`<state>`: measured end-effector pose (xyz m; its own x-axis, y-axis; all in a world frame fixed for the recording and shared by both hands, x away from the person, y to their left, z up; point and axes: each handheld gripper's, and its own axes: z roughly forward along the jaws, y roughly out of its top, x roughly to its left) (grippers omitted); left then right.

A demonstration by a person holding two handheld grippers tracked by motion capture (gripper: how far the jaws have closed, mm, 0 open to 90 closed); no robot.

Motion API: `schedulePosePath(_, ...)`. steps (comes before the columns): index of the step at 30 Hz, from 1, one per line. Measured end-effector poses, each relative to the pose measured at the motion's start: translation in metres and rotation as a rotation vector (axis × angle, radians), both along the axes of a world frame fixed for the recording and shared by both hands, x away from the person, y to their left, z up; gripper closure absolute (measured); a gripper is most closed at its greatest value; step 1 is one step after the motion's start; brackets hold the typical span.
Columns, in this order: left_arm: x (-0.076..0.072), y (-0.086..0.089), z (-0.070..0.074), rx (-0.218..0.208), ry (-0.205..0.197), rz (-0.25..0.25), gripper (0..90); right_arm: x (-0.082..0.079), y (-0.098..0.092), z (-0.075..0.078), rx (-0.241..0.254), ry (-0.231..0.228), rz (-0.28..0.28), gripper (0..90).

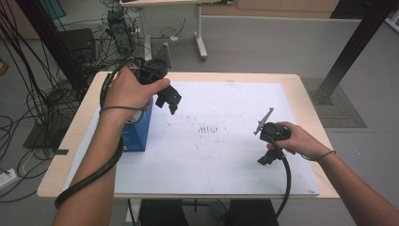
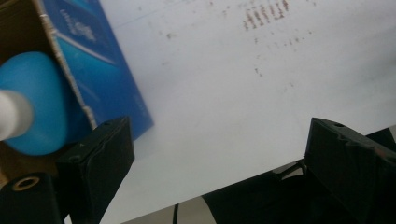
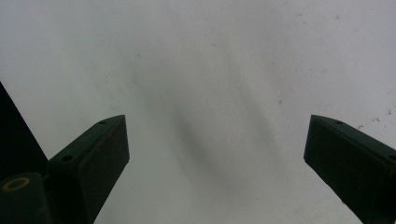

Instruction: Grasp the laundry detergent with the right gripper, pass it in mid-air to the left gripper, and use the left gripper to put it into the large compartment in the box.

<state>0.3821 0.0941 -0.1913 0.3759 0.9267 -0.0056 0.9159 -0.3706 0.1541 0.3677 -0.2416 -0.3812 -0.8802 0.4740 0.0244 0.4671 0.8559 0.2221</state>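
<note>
My left gripper [image 2: 219, 154] holds its matte black, blocky jaws spread wide with nothing between them, just beside the blue carton [image 2: 100, 70], a glossy printed cardboard box with a raw brown corrugated edge whose pale lettering is too blurred to read. Inside the carton's open top sits a smooth, rounded blue bottle [image 2: 35, 109] with a white cap [image 2: 11, 114]. My right gripper [image 3: 215, 154] also stands open and empty, low over the white mat [image 3: 210, 56], which is flat, faintly speckled with brownish marks, and laid on a pale wooden table [image 1: 301, 94].
</note>
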Motion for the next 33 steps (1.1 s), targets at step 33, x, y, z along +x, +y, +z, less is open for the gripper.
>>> schedulePosePath(33, -0.004, -0.056, -0.086, -0.024, 0.109, -0.084, 8.2, 0.0, -0.001, 0.003, 0.009, -0.012, -0.009, 6.8)
